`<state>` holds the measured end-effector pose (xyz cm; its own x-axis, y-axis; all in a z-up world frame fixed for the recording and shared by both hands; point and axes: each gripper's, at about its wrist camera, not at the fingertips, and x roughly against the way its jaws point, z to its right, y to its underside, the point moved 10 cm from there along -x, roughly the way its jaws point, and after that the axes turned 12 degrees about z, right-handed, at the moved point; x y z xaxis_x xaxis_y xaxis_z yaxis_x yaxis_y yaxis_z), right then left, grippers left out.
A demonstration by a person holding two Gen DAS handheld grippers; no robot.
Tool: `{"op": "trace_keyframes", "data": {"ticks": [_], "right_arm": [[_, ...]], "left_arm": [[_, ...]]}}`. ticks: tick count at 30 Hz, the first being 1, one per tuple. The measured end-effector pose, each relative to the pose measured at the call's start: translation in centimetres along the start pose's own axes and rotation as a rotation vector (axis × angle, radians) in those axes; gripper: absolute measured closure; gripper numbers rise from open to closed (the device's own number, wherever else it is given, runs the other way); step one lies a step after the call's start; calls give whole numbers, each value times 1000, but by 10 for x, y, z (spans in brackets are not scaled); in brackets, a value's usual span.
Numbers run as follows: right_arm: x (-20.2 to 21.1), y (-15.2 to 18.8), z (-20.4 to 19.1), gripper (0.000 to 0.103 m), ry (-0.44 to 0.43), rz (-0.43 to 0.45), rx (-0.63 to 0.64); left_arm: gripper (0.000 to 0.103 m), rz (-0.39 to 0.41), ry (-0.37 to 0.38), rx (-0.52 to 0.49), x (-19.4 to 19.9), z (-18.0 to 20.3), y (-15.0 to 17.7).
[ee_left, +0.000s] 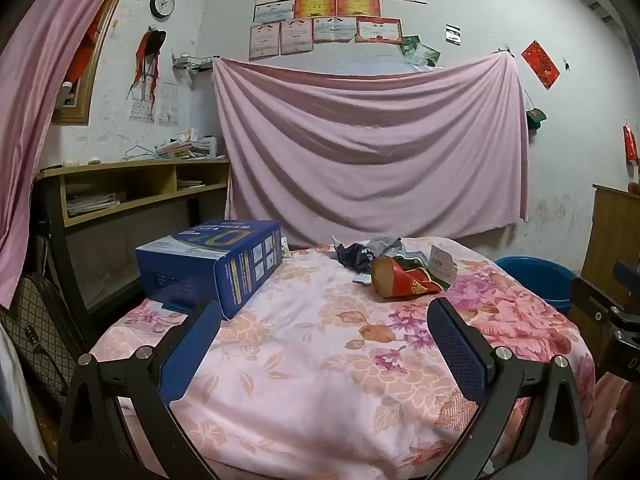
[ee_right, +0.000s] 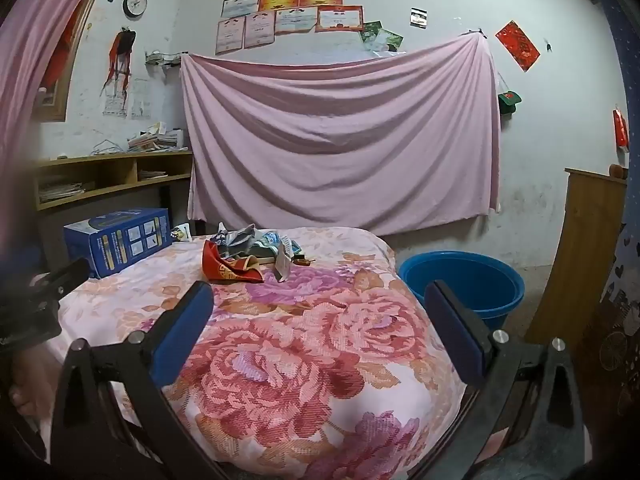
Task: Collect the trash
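Nearest the lens in the left wrist view, the left gripper point(ee_left: 324, 312) stands with its blue-padded fingers point(ee_left: 188, 350) spread wide and nothing between them, poised above the near part of a floral bedspread point(ee_left: 312, 380) that covers a raised surface. In the right wrist view the right gripper point(ee_right: 320, 300) is likewise spread apart and empty, held over the large pink and red rose pattern of the same bedspread point(ee_right: 304, 360). The trash sits in a loose pile point(ee_left: 396, 264) toward the far edge of the cover, well ahead of both grippers and touched by neither. Its most legible item is a crushed red paper cup point(ee_left: 404, 282) lying on its side, open mouth toward the left camera; behind it lie crumpled dark and grey wrappers point(ee_left: 360, 258), and to its right a white printed slip point(ee_left: 442, 266) stands tilted. The right view shows the same pile point(ee_right: 252, 252) with the red cup point(ee_right: 228, 268) at its front left. A blue carton point(ee_left: 212, 264) rests on the far left corner of the cover, apart from the pile. A blue plastic tub point(ee_right: 464, 284) stands on the floor just beside the right edge of the covered surface. A pink sheet point(ee_left: 372, 144) hangs on the rear wall, with certificates point(ee_left: 332, 16) pinned above it.
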<state>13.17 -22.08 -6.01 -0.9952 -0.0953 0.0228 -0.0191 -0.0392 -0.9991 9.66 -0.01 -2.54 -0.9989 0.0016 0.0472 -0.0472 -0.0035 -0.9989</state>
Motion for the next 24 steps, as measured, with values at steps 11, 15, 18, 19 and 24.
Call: {"op": "trace_keyframes", "data": {"ticks": [11,15,18,19,24], "right_arm": [[-2,-1,0,0,0,-7,1],[-4,-4,0,0,0,-8,0],[-2,3,-1,0,1,-9,0],[0,3,-1,0,2,-8,-1],[-4,6,-2,0,1,-12,1]], "left_arm": [[2,1,-2,7,0,0,0],[2,2,-3,9,1,-1,-2],[2,3,-3,10,2,-1,-2],[2,3,-4,10,3,-1,-3],[2,4,-3,13,3,-4,-4]]}}
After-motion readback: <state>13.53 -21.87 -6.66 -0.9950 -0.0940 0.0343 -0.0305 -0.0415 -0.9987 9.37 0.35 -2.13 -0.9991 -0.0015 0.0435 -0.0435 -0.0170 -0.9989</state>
